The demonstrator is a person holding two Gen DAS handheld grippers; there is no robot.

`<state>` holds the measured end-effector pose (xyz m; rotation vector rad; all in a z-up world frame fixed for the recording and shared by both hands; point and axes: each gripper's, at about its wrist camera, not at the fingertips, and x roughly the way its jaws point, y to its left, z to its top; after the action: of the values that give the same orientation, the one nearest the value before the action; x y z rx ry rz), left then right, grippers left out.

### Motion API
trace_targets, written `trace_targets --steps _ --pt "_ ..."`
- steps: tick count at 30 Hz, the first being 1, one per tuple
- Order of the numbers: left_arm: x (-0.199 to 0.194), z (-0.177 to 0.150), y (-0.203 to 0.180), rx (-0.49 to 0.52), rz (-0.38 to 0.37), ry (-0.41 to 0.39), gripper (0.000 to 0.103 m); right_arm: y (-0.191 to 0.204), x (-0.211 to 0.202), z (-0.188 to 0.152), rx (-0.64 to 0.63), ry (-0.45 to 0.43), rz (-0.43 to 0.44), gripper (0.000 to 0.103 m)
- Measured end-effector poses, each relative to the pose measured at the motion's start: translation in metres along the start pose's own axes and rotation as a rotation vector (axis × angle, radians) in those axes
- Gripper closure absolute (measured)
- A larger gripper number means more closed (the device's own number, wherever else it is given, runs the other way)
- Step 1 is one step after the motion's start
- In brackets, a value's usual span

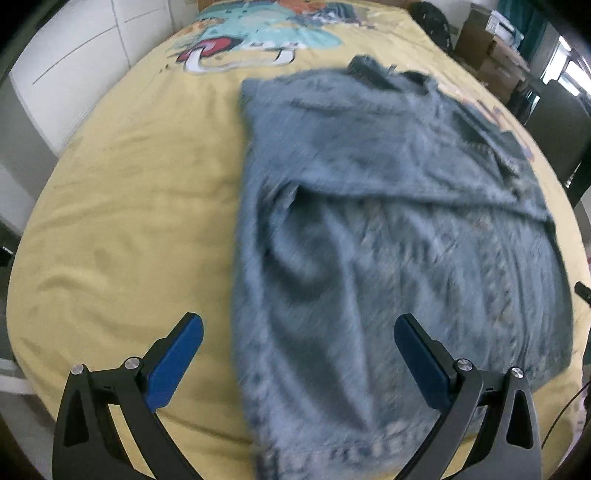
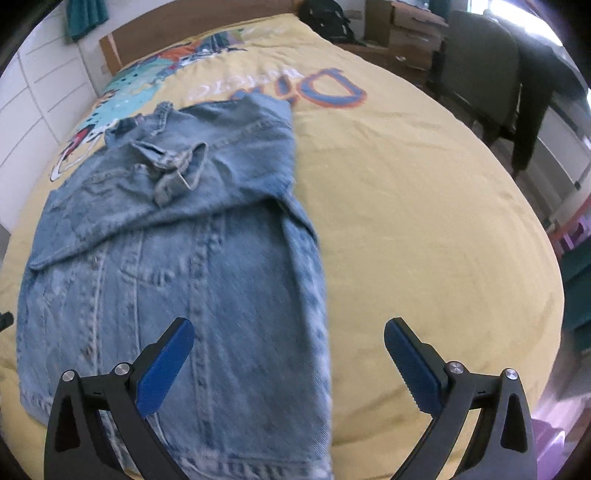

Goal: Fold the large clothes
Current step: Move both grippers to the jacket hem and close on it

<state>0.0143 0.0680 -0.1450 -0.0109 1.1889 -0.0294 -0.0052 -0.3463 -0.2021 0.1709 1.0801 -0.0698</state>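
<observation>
Both grippers, left gripper (image 1: 298, 334) and right gripper (image 2: 289, 338), gape empty over motion-blurred denim jacket (image 2: 177, 258)

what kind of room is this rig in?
Most likely a home bedroom: a bed with a yellow cartoon-print cover and wooden headboard, white drawer fronts beside it, a denim jacket laid on top.

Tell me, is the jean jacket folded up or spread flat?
Partly folded: the denim jacket has its sleeves turned in across its body, but its length lies unfolded.
</observation>
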Motion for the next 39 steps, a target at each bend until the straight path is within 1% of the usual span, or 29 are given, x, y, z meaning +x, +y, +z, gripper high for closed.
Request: trace_targets --steps 3,5,9,12,15,17,23,26,30,34,36,37,38,39 --pt "0.0 -0.018 0.015 -0.01 0.022 0.034 0.001 -0.008 0.0 -0.012 0.01 0.021 -0.002 0.0" --pt "0.0 -0.029 0.024 -0.018 0.02 0.055 0.001 -0.012 0.001 -0.018 0.02 0.03 -0.007 0.0" --pt "0.001 -0.049 0.037 -0.043 -0.019 0.079 0.001 -0.018 0.008 -0.031 0.015 0.07 -0.042 0.0" --pt "0.007 -0.057 0.04 -0.052 -0.033 0.115 0.001 -0.02 0.014 -0.039 0.013 0.093 -0.032 0.0" --pt "0.014 -0.062 0.039 -0.061 -0.072 0.148 0.001 -0.024 0.021 -0.048 0.031 0.125 -0.016 0.0" --pt "0.02 -0.063 0.033 -0.042 -0.085 0.17 0.001 -0.026 0.026 -0.05 0.034 0.149 -0.018 0.0" --pt "0.033 -0.066 0.018 -0.003 -0.126 0.235 0.002 -0.025 0.024 -0.048 0.005 0.144 -0.011 0.0" --pt "0.033 -0.067 0.014 0.008 -0.14 0.24 0.002 -0.024 0.029 -0.05 -0.003 0.172 0.016 0.0" --pt "0.036 -0.069 0.012 0.013 -0.136 0.257 0.002 -0.024 0.037 -0.054 -0.002 0.198 0.02 0.0" --pt "0.04 -0.07 0.006 0.004 -0.182 0.277 0.003 -0.016 0.038 -0.05 -0.026 0.201 -0.003 0.0" --pt "0.043 -0.073 0.003 0.018 -0.168 0.281 0.009 -0.007 0.038 -0.054 -0.061 0.206 -0.006 0.001" --pt "0.044 -0.073 0.0 0.026 -0.164 0.281 0.015 -0.002 0.038 -0.056 -0.079 0.21 -0.002 0.001" --pt "0.045 -0.073 -0.003 0.028 -0.163 0.277 0.028 0.003 0.039 -0.057 -0.098 0.214 0.001 0.002" --pt "0.043 -0.072 -0.004 0.023 -0.172 0.271 0.035 0.006 0.039 -0.057 -0.109 0.219 0.007 0.006"
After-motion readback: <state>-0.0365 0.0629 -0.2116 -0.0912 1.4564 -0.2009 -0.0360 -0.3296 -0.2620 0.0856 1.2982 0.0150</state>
